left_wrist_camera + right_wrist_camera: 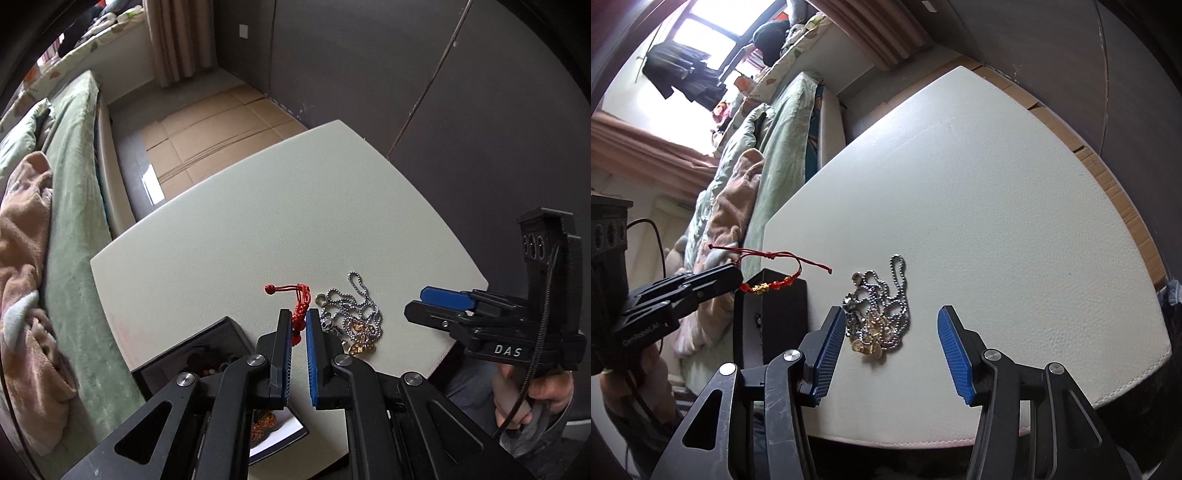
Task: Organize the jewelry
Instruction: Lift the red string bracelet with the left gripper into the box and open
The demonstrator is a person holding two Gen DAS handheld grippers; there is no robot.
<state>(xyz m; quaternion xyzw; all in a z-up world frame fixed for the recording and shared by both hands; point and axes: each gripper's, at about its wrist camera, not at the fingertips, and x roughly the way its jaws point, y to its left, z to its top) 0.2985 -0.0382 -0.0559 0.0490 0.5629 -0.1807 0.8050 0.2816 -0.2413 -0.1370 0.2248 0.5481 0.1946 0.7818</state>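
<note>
My left gripper [298, 321] is shut on a red cord bracelet [300, 308] and holds it in the air over the black jewelry box [207, 339]. In the right wrist view the bracelet [775, 282] with red and gold beads hangs from the left gripper [735, 277] above the box [775, 314]. A tangle of silver ball chain and gold pieces [351, 317] lies on the white table [295, 206]. My right gripper [892, 332] is open and empty, just above and in front of that pile [882, 317]. It shows at the right in the left wrist view [436, 304].
The black box stands at the table's left front corner and holds brown beads [210, 365]. A bed with a green cover [74, 206] and a pink blanket [26, 258] lies left of the table. Cardboard [214, 129] covers the floor beyond; a dark wall [443, 92] runs behind.
</note>
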